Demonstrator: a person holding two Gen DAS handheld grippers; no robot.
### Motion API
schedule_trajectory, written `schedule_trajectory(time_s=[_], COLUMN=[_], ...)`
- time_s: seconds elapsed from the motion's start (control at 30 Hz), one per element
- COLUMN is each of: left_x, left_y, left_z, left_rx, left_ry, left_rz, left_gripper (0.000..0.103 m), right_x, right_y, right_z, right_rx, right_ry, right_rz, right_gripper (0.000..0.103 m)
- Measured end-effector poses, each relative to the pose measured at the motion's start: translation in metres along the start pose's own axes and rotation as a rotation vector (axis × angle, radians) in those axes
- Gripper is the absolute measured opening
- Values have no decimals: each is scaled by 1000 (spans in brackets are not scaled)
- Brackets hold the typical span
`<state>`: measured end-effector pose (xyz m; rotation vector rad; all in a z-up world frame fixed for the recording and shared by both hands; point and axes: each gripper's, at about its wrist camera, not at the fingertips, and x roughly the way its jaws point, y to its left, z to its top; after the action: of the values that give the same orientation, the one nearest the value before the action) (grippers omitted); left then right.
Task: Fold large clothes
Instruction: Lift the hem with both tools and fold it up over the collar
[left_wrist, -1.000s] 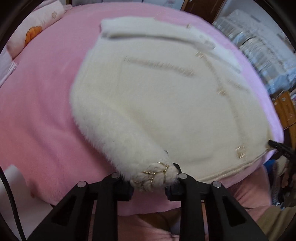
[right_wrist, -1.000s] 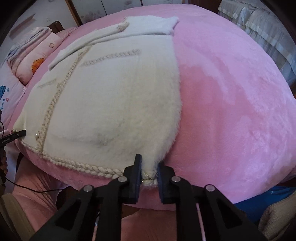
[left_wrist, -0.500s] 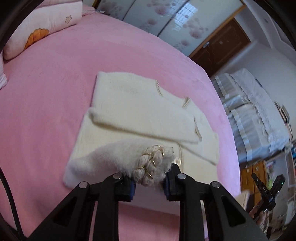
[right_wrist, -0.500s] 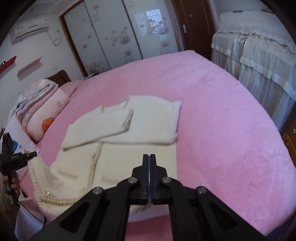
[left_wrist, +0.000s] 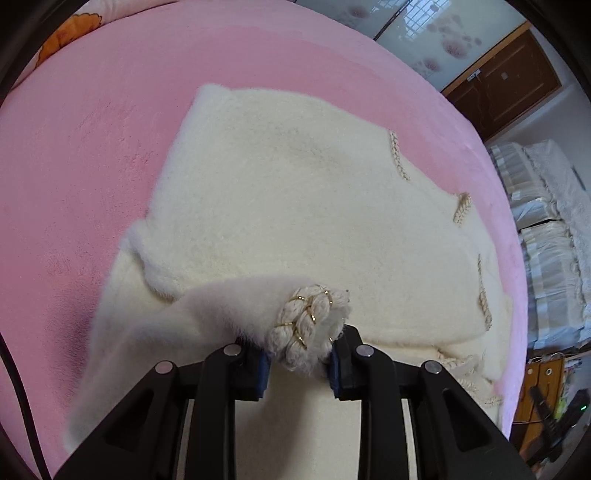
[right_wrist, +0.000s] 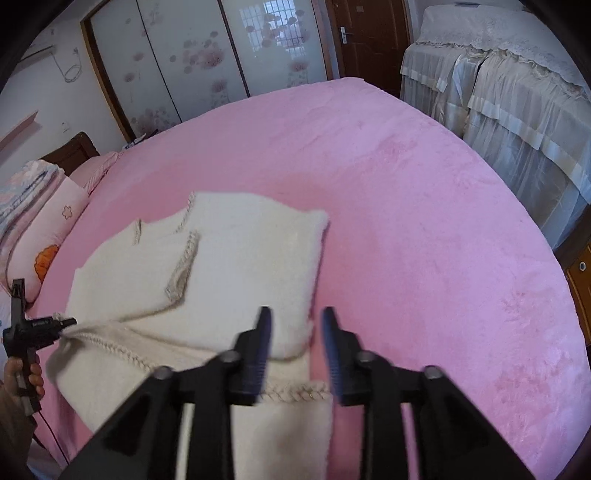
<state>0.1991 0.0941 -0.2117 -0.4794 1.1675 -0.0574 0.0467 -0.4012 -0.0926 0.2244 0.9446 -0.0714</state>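
A fluffy cream cardigan (left_wrist: 295, 206) with braided trim lies on the pink bed (left_wrist: 92, 147), its sleeves folded across the body. My left gripper (left_wrist: 299, 354) is shut on the braided hem corner (left_wrist: 306, 325), which it holds lifted over the body. The right wrist view shows the same cardigan (right_wrist: 240, 266) with its lower part doubled upward. Over the cardigan's right edge my right gripper (right_wrist: 297, 332) is opening its jaws; nothing sits between the pads, and the braided hem (right_wrist: 295, 393) lies loose beneath them. The left gripper (right_wrist: 55, 323) appears at the far left, pinching the hem.
A pink pillow (right_wrist: 48, 240) with an orange print lies at the bed's left end. Lace-covered furniture (right_wrist: 498, 92) stands to the right, sliding wardrobe doors (right_wrist: 184, 55) and a brown door (right_wrist: 365, 33) behind. A person's hand (right_wrist: 26, 373) grips the left tool. Bare pink bedding (right_wrist: 424, 240) stretches right.
Both grippers have swung from the near bed edge over the cardigan, folding its hem up. The right gripper has let go of its corner and opened; the left still holds its corner.
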Motion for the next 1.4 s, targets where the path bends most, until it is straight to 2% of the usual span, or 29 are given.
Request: schedule_trajectory(time_s=[0.1, 0.27, 0.3, 0.33, 0.37, 0.4, 0.5, 0.63, 0.7, 0.8, 1.0, 1.1, 1.2, 1.3, 1.4], left_x=[-3, -16, -18, -21, -26, -31, -55, -90, -101, -101, -51, -15, 20, 52, 76], left_y=[0, 1, 0, 0, 0, -2, -9, -21, -23, -30, -55, -58, -52, -44, -34], left_z=[1, 2, 1, 1, 1, 0, 4, 20, 37, 73, 142, 165, 181, 189, 188], left_rx=[22, 39, 39, 39, 38, 36, 26, 41, 25, 2, 23, 8, -5, -8, -16], left_ry=[2, 3, 1, -1, -5, -8, -23, -66, -86, -110, -111, -94, -66, -31, 33], left_rz=[0, 6, 6, 6, 5, 3, -6, -8, -7, -4, 49, 86, 111, 95, 97], left_gripper=[23, 24, 24, 24, 24, 24, 23, 23, 23, 23, 23, 23, 23, 25, 28], right_x=[13, 43, 47, 49, 50, 47, 21, -26, -42, -44, 17, 62, 107, 144, 177], right_y=[-6, -10, -10, -9, -6, -1, 16, 32, 38, 47, 59, 57, 56, 56, 47], right_z=[-25, -50, -53, -55, -56, -56, -50, -24, -6, 26, 97, 121, 135, 139, 136], right_rx=[-21, 10, 22, 32, 22, -3, -88, -132, -134, -145, -121, -77, -71, -75, -65], right_ry=[82, 206, 221, 227, 231, 220, 135, -8, -81, -167, -236, -222, -180, -147, -56], right_rz=[52, 83, 93, 110, 111, 87, 33, 28, 23, -6, -64, -88, -129, -198, -243], right_gripper=[70, 70, 66, 56, 23, 11, 8, 8, 8, 8, 8, 8, 8, 8, 9])
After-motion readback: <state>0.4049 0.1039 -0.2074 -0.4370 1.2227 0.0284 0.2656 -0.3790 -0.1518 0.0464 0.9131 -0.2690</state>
